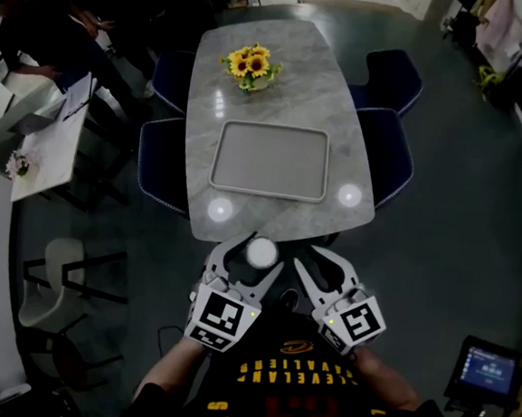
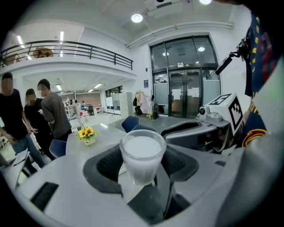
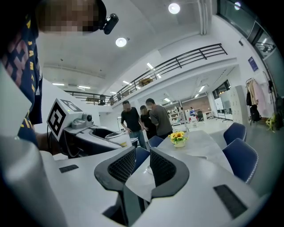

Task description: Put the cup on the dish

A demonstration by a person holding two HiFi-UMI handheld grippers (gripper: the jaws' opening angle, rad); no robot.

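The person is holding both grippers close to the body, just in front of the near edge of the table (image 1: pixel 281 87). The left gripper (image 1: pixel 257 255) is pinching a whitish cup (image 2: pixel 141 153): its two dark pads are pressing on the left and right sides of the cup, and the cup is standing upright between them with the mouth up. In the head view the cup is hanging just outside the near edge of the table, not touching it.

The right gripper (image 3: pixel 142 166) is staying beside the left one. Its jaws are standing a little apart with a narrow gap, and nothing is sitting between them.

A grey tray (image 1: pixel 270 160) is lying flat in the middle of the table. A small pot of yellow flowers (image 1: pixel 250 66) is standing behind it, near the far edge. Two round white patches (image 1: pixel 220 210) are showing near the two near corners, one on each side. I cannot tell whether they are dishes or only lamp reflections.

Blue chairs (image 1: pixel 389 151) are standing along both long sides of the table. Some people (image 1: pixel 41 20) are standing well apart from it on the far left, beside a white side table (image 1: pixel 52 153).
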